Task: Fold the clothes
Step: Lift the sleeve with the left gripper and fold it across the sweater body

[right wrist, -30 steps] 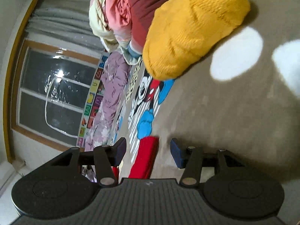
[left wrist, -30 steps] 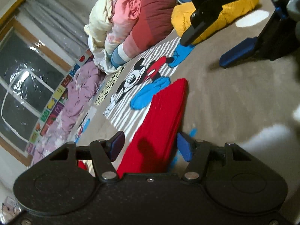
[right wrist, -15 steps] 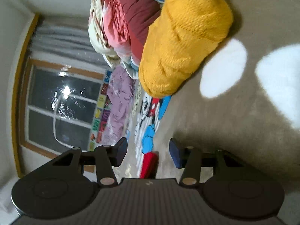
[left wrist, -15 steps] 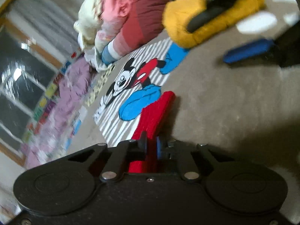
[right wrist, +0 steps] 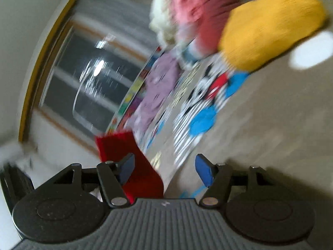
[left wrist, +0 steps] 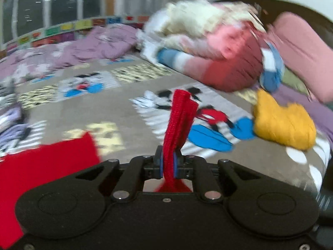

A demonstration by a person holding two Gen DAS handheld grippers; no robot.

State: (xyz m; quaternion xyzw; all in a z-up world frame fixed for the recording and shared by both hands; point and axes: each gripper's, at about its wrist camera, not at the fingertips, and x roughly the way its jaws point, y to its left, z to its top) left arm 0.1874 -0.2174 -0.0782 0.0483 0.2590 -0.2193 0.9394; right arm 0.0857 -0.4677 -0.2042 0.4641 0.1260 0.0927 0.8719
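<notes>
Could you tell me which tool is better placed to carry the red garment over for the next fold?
Left: the left tool is shut on the red garment; the right tool is opening, holding nothing.

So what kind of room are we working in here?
Most likely a bedroom: clothes lie on a bed with a cartoon-print cover, a heap of folded bedding behind, and a curtained window.

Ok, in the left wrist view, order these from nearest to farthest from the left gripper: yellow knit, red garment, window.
1. Red garment, clamped in the left gripper, centre.
2. Yellow knit, on the bed to the right.
3. Window, far back, upper left.
</notes>
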